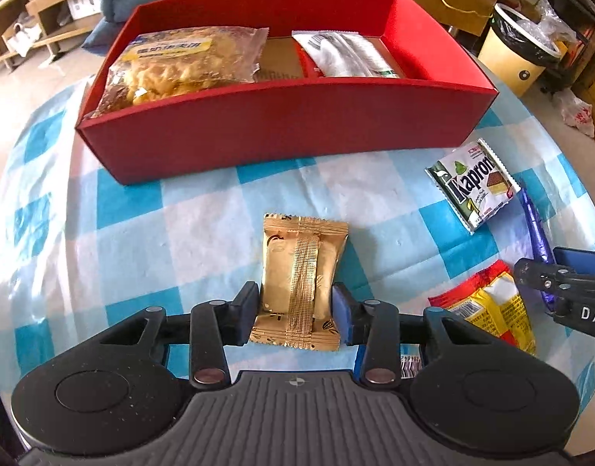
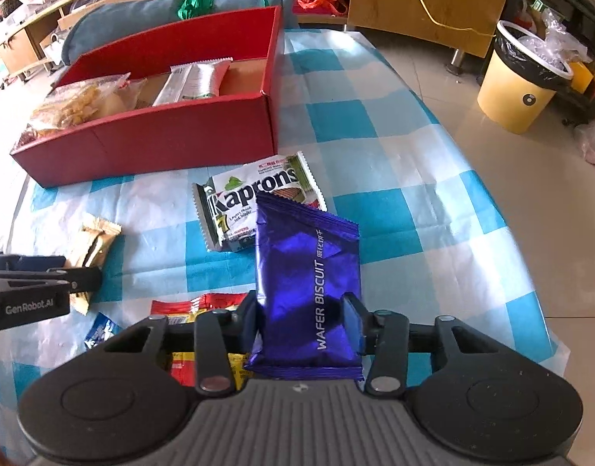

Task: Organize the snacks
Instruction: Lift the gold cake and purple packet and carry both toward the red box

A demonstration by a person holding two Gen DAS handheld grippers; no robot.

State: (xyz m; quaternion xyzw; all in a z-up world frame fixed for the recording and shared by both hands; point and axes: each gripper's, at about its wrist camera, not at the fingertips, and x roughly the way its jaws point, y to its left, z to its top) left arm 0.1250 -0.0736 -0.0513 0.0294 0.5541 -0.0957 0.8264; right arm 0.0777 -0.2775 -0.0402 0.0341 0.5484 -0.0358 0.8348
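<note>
My left gripper (image 1: 295, 306) is shut on a gold snack packet (image 1: 301, 279), held just over the checked tablecloth. My right gripper (image 2: 303, 310) is shut on a purple wafer biscuit packet (image 2: 307, 272), held above the table. A red box (image 1: 281, 128) stands at the back, holding a bag of yellow biscuits (image 1: 173, 66) on its left and a white-and-green packet (image 1: 347, 54) on its right. The box (image 2: 150, 139) also shows in the right wrist view. A Kaprons wafer packet (image 2: 254, 198) lies in front of the box. A red-and-yellow packet (image 1: 487, 306) lies at the right.
The blue-and-white checked tablecloth (image 1: 161, 233) covers the table. A small blue-and-white wrapper (image 2: 101, 330) lies near the front edge. A yellow bin (image 2: 518, 77) with a black liner stands on the floor to the right. A blue cushion (image 2: 142, 15) lies behind the box.
</note>
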